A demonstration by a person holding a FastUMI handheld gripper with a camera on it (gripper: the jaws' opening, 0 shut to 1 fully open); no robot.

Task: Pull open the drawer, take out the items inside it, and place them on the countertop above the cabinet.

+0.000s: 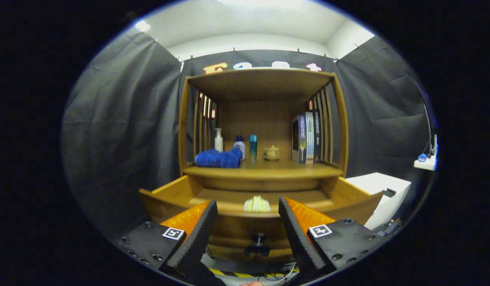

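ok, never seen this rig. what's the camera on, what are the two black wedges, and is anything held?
The camera rides on a handheld two-finger gripper, looking forward along it. The wedges are its ribbed black fingers, spread open and holding nothing. Ahead is a wooden cabinet with its wide wooden drawer pulled open; a pale yellow-white folded item lies inside, just beyond the fingers. On the wooden countertop above sit a crumpled blue cloth, three small bottles, a small tan lidded pot and upright books.

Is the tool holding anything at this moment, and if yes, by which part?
Nothing is held. The tool is open, its fingers apart in front of the open drawer; the pale item lies inside it, beyond them.
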